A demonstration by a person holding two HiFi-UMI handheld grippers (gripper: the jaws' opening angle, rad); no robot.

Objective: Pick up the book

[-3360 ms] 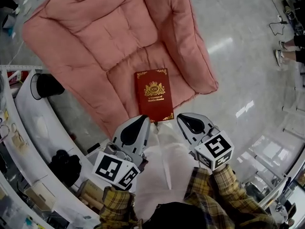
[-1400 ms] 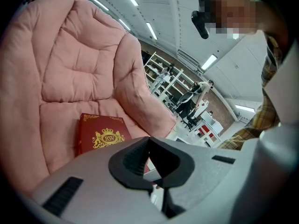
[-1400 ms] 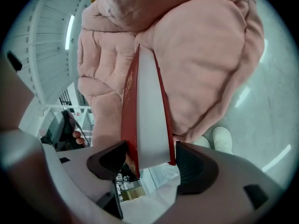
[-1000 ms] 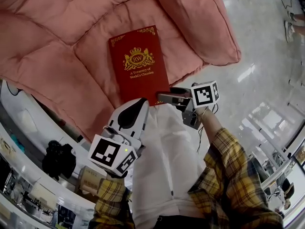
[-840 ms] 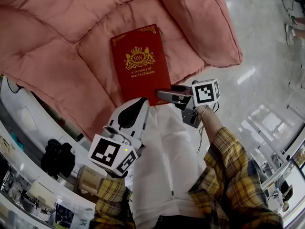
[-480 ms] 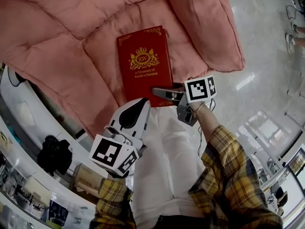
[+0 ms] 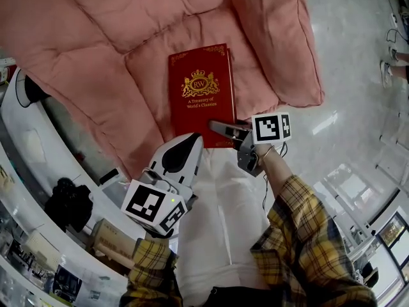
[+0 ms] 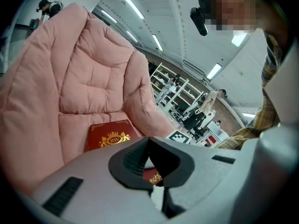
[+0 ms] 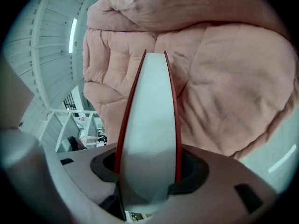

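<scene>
**Red book (image 7: 199, 88) gripped on a pink cushion (image 7: 128, 18)**

The quilted cushion spreads over a glossy pale floor (image 7: 358, 56). A white curved bench (image 7: 38, 152) runs along the left. The book lies flat on the cushion's near part and has a gold crest, gold corner trim and pale page edges. The right gripper (image 7: 220, 130) has just been closing its jaws, which now pinch the book's near right corner. The left gripper (image 7: 190, 141), jaws together and empty, hovers near the book's near edge.

The right gripper (image 7: 223, 130) covers the red gold-stamped hardcover book's (image 7: 199, 94) near corner; the pink quilted cushion (image 7: 96, 37) beneath is cropped.
</scene>
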